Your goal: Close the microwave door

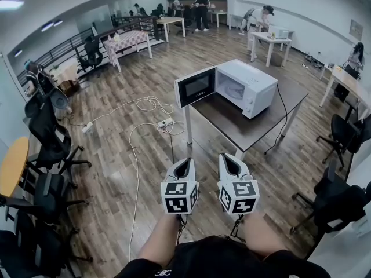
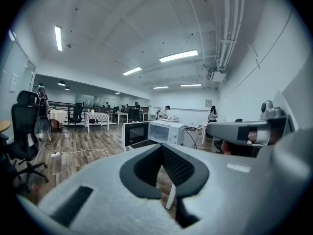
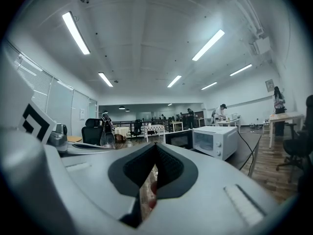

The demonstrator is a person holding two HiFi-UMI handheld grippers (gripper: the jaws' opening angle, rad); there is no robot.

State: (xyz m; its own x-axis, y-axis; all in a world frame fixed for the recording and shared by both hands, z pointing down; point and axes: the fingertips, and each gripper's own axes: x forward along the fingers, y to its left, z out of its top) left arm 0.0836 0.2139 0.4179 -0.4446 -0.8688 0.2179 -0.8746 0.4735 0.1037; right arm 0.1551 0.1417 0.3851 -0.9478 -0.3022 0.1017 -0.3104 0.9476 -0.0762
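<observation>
A white microwave (image 1: 246,87) stands on a dark table (image 1: 243,133) ahead of me, its black-fronted door (image 1: 196,87) swung wide open to the left. Both grippers hover over the wooden floor well short of the table, side by side and pointing at it. My left gripper (image 1: 184,162) is shut with nothing in it, and so is my right gripper (image 1: 227,158). In the left gripper view the jaws (image 2: 160,147) meet below the microwave (image 2: 168,131) and its open door (image 2: 135,133). The right gripper view shows the closed tips (image 3: 155,147) with the microwave (image 3: 215,141) off to the right.
White cables and a power strip (image 1: 164,123) lie on the floor left of the table. Black office chairs (image 1: 49,146) crowd the left side, and more chairs (image 1: 342,135) stand at the right. A black cord (image 1: 282,117) hangs off the table. People work at tables (image 1: 269,39) far back.
</observation>
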